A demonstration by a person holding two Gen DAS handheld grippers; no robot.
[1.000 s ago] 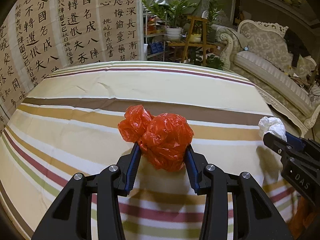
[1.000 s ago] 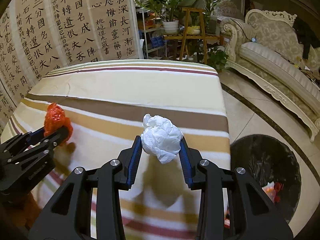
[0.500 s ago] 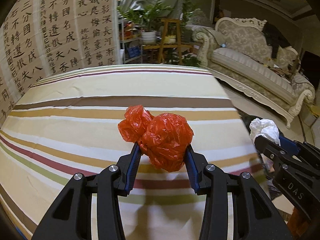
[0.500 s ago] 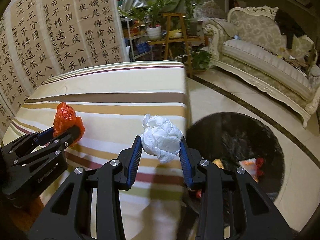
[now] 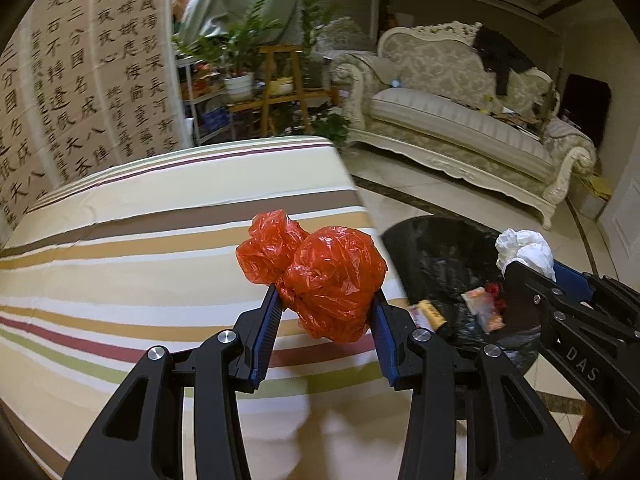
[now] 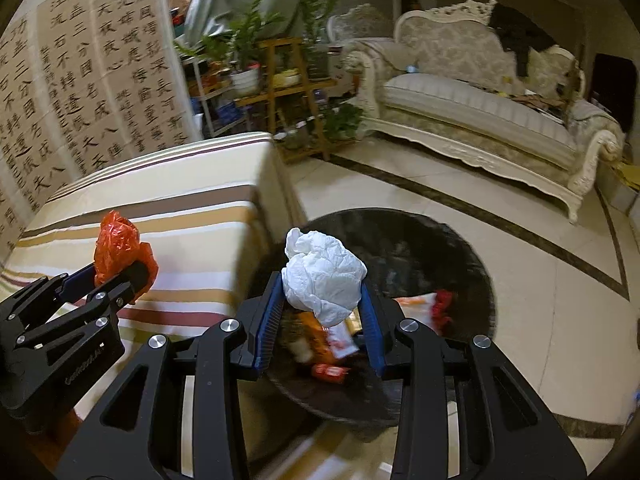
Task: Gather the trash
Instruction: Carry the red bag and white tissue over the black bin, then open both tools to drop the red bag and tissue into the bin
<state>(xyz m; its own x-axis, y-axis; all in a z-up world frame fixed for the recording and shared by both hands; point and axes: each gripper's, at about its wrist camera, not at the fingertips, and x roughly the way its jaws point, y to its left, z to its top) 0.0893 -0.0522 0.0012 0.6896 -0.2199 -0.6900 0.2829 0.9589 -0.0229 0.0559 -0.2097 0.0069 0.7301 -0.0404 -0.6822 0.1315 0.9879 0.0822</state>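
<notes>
**A:** Trash in both grippers right now. The left gripper [image 5: 326, 304] is clamped on a crumpled red plastic bag [image 5: 320, 276], blue pads squeezing it from both sides, and it sits over the near edge of the striped tablecloth [image 5: 120, 264].

**B:** And the other one?

**A:** The right gripper [image 6: 322, 306] is pinching a wad of white paper [image 6: 322, 272] — held up in the air directly above the black bin [image 6: 460, 240] on the floor.

**B:** Anything in the bin?

**A:** Yeah, some wrappers [image 6: 332, 340] in orange, white and red at the bottom, a bit blurry. From the left camera the bin is just off the right side of the table, so the red bag is near it but not over it.

**B:** Background?

**A:** Cream sofa [image 5: 472, 120], potted plants [image 5: 240, 60] on a wooden stand, and a screen covered in calligraphy [image 5: 80, 80] behind the table.
</notes>
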